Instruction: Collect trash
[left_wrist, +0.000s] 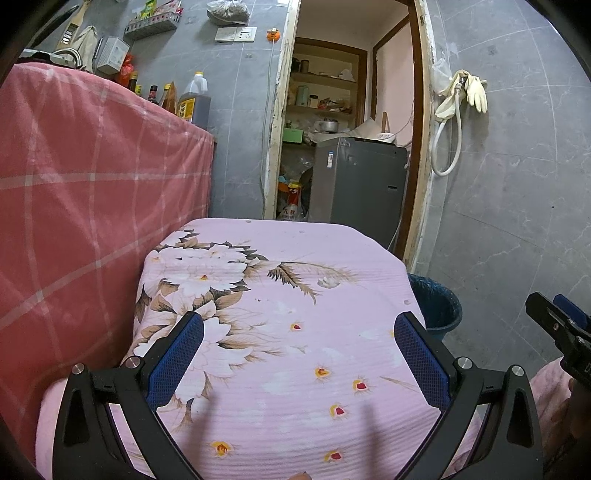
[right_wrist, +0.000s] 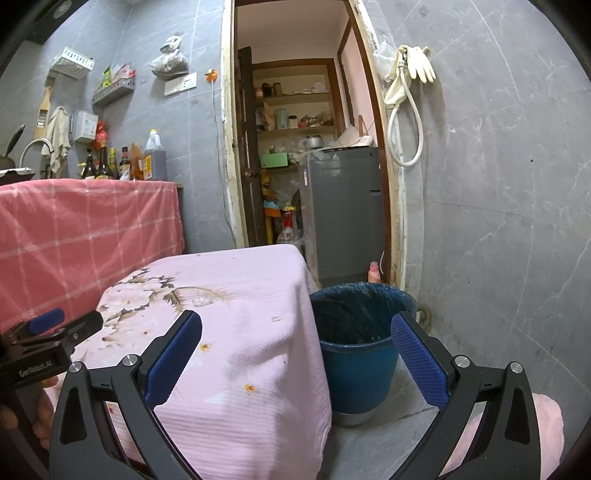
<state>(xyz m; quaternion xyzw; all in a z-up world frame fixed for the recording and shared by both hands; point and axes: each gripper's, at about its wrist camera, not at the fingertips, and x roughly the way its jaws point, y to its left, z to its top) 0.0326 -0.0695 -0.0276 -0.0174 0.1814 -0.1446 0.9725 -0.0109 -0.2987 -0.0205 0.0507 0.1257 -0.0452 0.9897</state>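
My left gripper (left_wrist: 299, 363) hangs over the flowered pink cloth (left_wrist: 295, 295) on the worktop with its fingers spread wide and nothing between them. My right gripper (right_wrist: 295, 363) is just as wide open and empty, straddling the worktop's right edge with the blue bin (right_wrist: 356, 354) on the floor just beyond.

The only trash I can make out is small pale scraps: one (right_wrist: 276, 318) near the right edge, ahead of my right fingers and between their lines, and a whitish bit (left_wrist: 328, 282) further toward the far edge, well ahead of my left fingers.

My worry is the cloth. The scraps lie flat on it, so a pinch may gather fabric, drag the cover sideways, or flick a scrap off the edge past the bin.
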